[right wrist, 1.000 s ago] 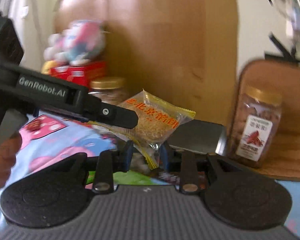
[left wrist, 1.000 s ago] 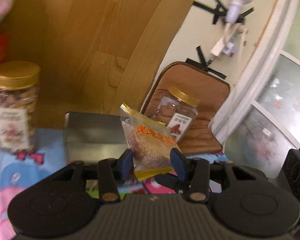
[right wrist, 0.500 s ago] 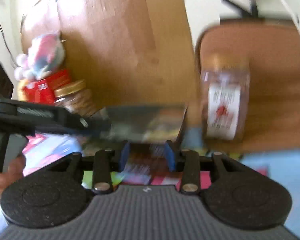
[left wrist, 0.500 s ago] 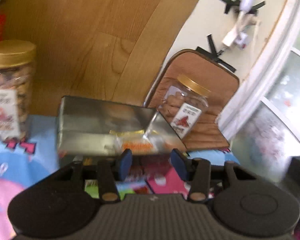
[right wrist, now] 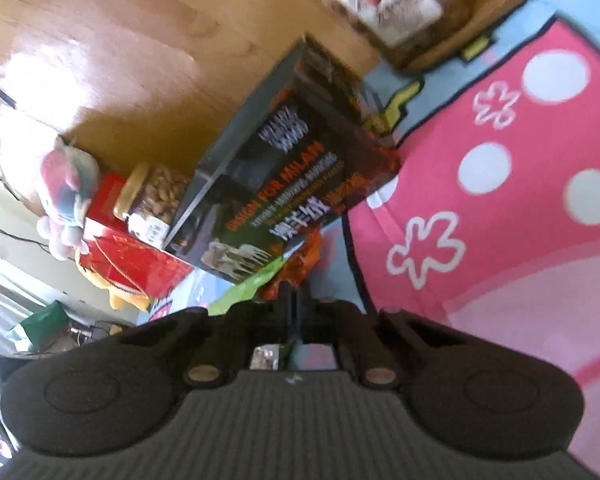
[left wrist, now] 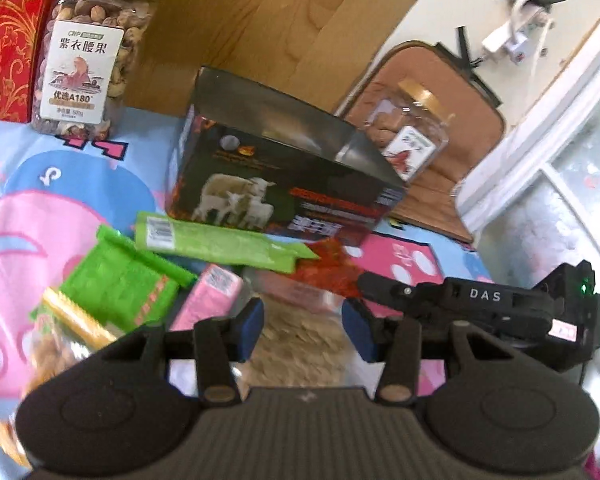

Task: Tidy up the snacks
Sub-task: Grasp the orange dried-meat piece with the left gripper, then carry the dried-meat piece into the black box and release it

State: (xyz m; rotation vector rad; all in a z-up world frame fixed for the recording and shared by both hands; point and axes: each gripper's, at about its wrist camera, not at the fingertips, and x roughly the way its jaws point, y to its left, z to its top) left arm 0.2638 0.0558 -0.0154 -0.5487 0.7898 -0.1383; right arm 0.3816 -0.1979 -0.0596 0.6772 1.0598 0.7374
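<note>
Left gripper (left wrist: 302,330): fingers wide apart, nothing between the pads, poised above a clear packet of pale, grainy snack (left wrist: 300,344).

Just ahead of the left fingers lies a snack pile: a long green packet (left wrist: 220,244), a green ridged packet (left wrist: 120,284), a pink packet (left wrist: 210,298), a red-orange wrapper (left wrist: 328,264). Beyond them is an open-topped dark box (left wrist: 284,184) printed with sheep; the right wrist view reads "DESIGN FOR MILAN". Its contents are not visible.

Far left stands a gold-lidded jar of nuts (left wrist: 88,52), labelled "A180", beside a red box (left wrist: 8,40). A second jar (left wrist: 404,128) stands far right against a brown cushion (left wrist: 472,120).

Right gripper (right wrist: 290,308): fingers look pressed together on the red-orange wrapper's edge, though blur leaves that uncertain.

Surface: cartoon-print cloth (left wrist: 60,184), pink and blue. Wooden panel (left wrist: 260,20) behind.
</note>
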